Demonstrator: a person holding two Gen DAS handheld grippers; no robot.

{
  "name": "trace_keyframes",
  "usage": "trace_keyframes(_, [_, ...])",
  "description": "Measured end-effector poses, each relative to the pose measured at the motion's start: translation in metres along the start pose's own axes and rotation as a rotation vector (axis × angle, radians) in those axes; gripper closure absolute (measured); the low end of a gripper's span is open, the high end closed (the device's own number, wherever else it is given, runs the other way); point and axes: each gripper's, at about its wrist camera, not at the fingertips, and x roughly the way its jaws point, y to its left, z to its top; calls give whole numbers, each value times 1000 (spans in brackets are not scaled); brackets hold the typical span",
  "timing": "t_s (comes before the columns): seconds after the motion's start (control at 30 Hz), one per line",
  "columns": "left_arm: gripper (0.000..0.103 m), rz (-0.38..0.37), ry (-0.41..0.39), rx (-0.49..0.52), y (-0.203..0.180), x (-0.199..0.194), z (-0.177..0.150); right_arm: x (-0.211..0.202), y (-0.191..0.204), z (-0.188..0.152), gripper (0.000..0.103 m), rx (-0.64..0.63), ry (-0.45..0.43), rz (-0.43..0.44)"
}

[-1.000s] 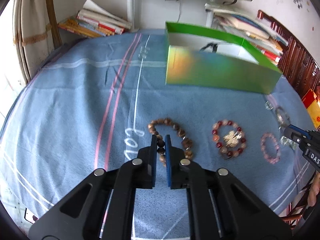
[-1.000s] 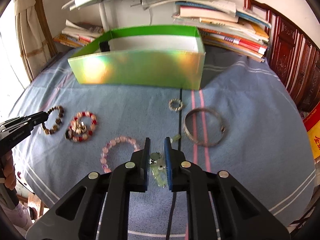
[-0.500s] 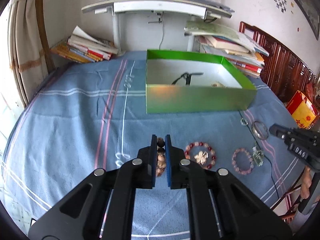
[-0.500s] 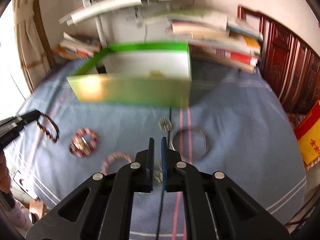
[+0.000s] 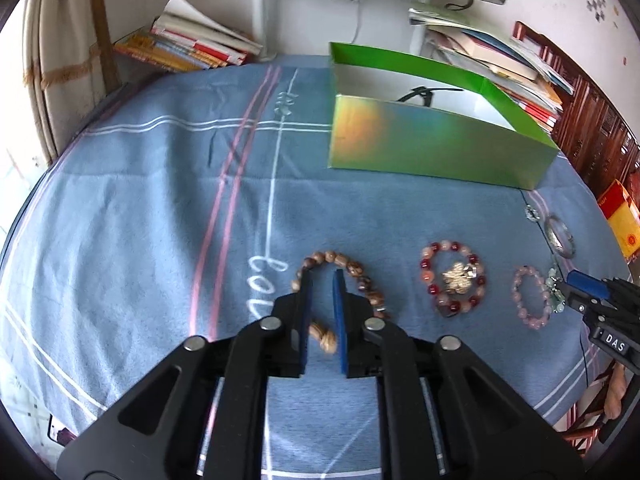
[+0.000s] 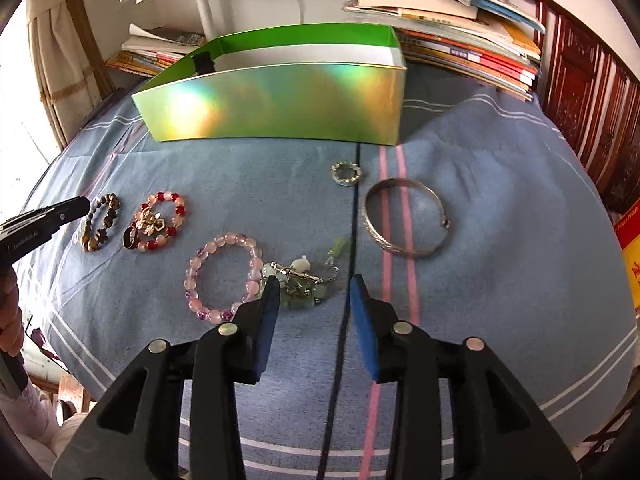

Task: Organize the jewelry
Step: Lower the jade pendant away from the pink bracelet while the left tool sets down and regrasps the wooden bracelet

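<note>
On the blue striped cloth [image 5: 160, 200] the left gripper [image 5: 321, 280] straddles the brown wooden bead bracelet [image 5: 352, 270], its jaws opening; a few beads sit between the blue pads [image 5: 339, 312], though whether the pads still press on them is hard to tell from this angle. The right gripper [image 6: 314, 282] hangs over the pale green charm piece [image 6: 300, 284], jaws opening and clearly apart, gripping nothing. Beside it lie the pink bead bracelet [image 6: 222, 276] and, further left, the red and pink bracelet [image 6: 160, 220] with a gold charm; the silver bangle [image 6: 404, 218] and a small ring [image 6: 347, 173] lie nearer the green box [image 6: 280, 108], which stands open behind them. The beaded loops look light, limp and likely to slump, so pinching across the strand should work; the charm piece seems delicate and tangly, best taken by its metal bar.
</note>
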Motion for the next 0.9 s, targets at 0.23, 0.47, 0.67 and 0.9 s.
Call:
trace_keyframes(0.23, [76, 6, 17, -11, 6, 6, -4, -1, 4, 1, 103, -8, -6, 11])
trace_keyframes(0.47, [70, -1, 36, 6, 0, 10, -7, -7, -12, 6, 101, 61, -8, 17])
trace_keyframes(0.67, [67, -6, 44, 20, -7, 13, -9, -8, 3, 1, 74, 11, 3, 51])
trace_keyframes(0.9, [66, -8, 53, 29, -10, 16, -10, 2, 15, -3, 87, -39, 23, 16])
